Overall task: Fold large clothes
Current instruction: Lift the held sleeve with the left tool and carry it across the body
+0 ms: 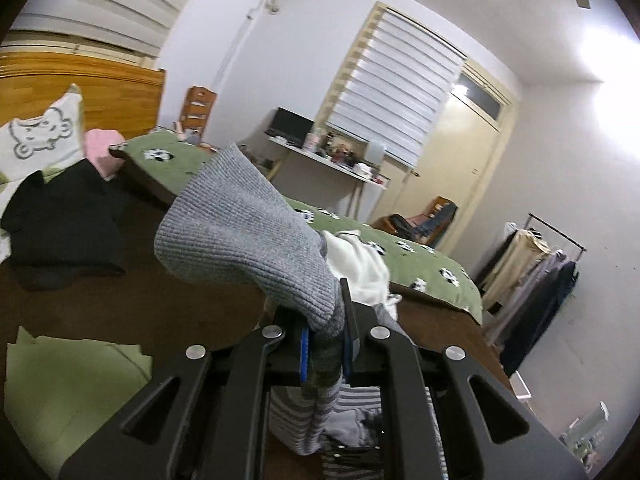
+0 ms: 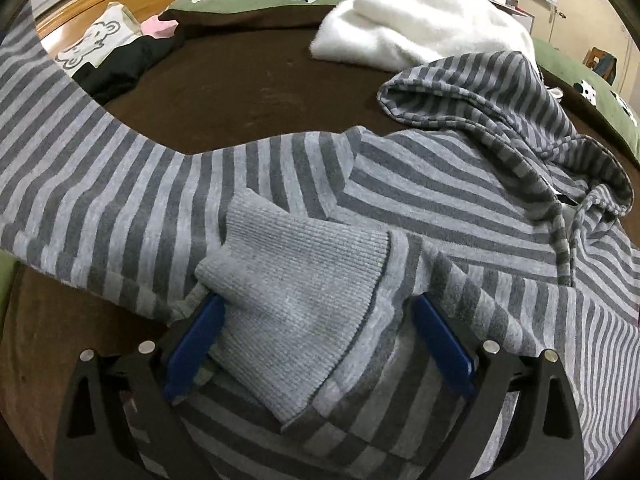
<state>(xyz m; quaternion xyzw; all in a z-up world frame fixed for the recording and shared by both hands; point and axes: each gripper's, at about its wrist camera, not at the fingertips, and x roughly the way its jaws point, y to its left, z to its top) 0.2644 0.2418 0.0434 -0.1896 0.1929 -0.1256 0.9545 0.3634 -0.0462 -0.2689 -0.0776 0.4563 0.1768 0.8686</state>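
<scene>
A grey striped hoodie lies spread on the brown bed cover, hood at the right, one sleeve running off to the upper left. My right gripper is open, its blue pads on either side of a ribbed grey cuff folded onto the hoodie's body. My left gripper is shut on the other ribbed cuff and holds it lifted above the bed, the striped sleeve hanging below.
A white fluffy garment lies beyond the hoodie. A black garment, a pink one and a bear-print pillow lie at the left. A green duvet edges the bed. A clothes rack stands by the wall.
</scene>
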